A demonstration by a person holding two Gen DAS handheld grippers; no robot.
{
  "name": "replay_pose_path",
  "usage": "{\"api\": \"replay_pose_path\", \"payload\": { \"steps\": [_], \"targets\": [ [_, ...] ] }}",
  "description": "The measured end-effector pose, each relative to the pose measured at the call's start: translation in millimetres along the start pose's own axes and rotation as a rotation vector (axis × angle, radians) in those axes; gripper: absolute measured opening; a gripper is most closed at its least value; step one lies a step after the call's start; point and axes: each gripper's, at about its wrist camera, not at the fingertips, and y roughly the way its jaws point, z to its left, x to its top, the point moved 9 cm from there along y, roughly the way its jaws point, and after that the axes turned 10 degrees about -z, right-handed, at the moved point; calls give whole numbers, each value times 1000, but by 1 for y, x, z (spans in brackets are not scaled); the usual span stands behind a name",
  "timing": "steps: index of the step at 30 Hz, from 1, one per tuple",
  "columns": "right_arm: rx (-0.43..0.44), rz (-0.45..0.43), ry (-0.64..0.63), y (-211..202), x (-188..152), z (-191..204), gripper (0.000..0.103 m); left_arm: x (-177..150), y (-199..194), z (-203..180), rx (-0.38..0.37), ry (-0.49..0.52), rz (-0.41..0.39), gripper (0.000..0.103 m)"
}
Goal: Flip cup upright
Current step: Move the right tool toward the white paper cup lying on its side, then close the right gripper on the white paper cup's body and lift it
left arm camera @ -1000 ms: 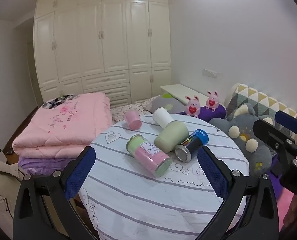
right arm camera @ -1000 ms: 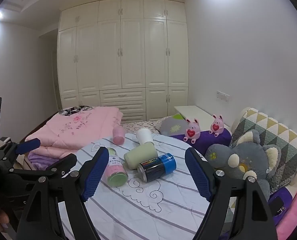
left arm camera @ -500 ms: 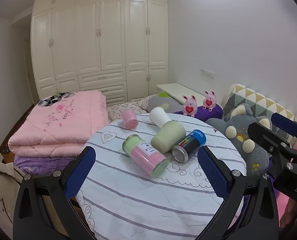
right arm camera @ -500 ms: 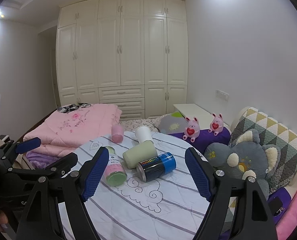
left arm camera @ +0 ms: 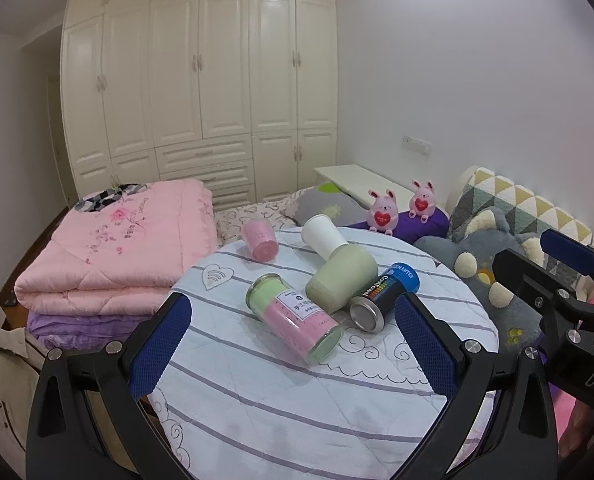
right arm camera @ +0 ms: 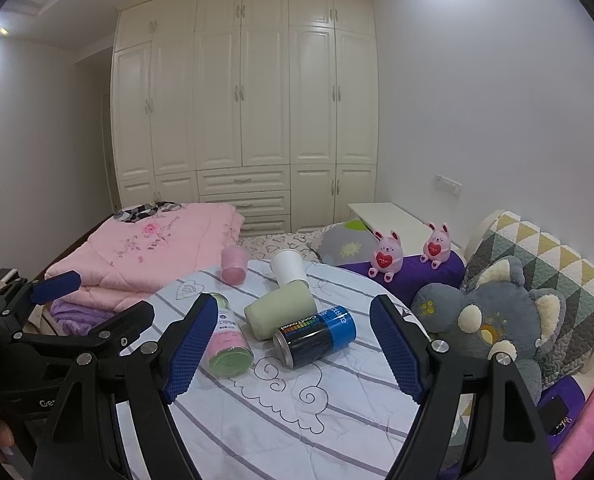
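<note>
Several cups lie on their sides on a round striped table (left arm camera: 281,392) (right arm camera: 337,400). They are a pink and green jar (left arm camera: 295,318) (right arm camera: 229,344), a pale green cup (left arm camera: 343,278) (right arm camera: 281,310), a blue and black can (left arm camera: 385,296) (right arm camera: 317,332), a white cup (left arm camera: 323,236) (right arm camera: 289,266) and a small pink cup (left arm camera: 261,240) (right arm camera: 235,266). My left gripper (left arm camera: 293,344) is open and empty, near the jar. My right gripper (right arm camera: 293,348) is open and empty, near the can.
A folded pink quilt (left arm camera: 117,252) lies on the bed left of the table. A grey plush toy (right arm camera: 493,320), two pink bunny toys (right arm camera: 389,256) and patterned pillows (right arm camera: 545,264) sit to the right. White wardrobes (right arm camera: 245,120) fill the far wall.
Both grippers have tilted slightly, so the table and cups sit a little lower and closer in view. The cups have not moved. Both grippers stay open.
</note>
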Motion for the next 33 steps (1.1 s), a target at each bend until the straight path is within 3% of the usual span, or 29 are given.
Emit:
{"api": "replay_pose_path", "payload": {
  "steps": [15, 33],
  "targets": [
    [-9, 50, 28, 31, -10, -8, 80, -11, 32, 9, 8, -14, 48, 103],
    [-38, 48, 64, 65, -9, -21, 80, 4, 72, 6, -10, -13, 56, 103]
  ]
}}
